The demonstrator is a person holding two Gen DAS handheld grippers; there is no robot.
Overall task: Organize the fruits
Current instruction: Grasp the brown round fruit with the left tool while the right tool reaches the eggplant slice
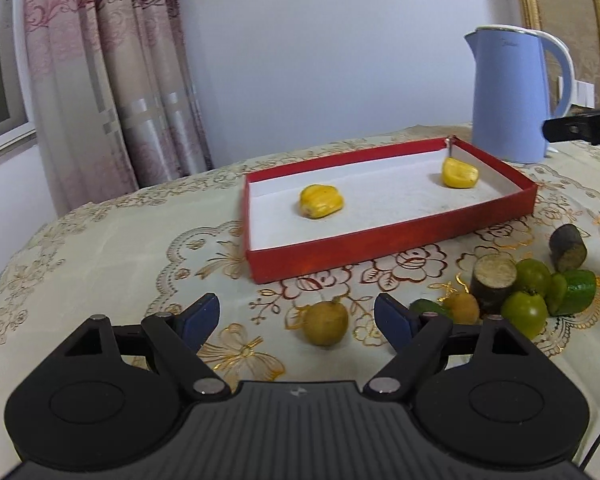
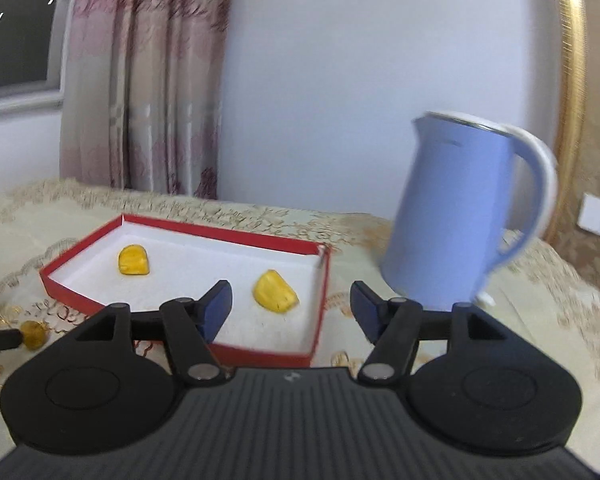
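A red tray with a white floor holds two yellow fruit pieces, one at its left and one at its far right. My left gripper is open, low over the cloth, and a brownish round fruit lies between its fingertips. A pile of green fruits and dark cut stalk pieces lies to the right. My right gripper is open and empty above the tray's near right corner, with one yellow piece between its fingertips in view.
A blue electric kettle stands behind the tray's right end; in the right wrist view it is close on the right. The table has an embroidered cream cloth. Curtains and a wall are behind.
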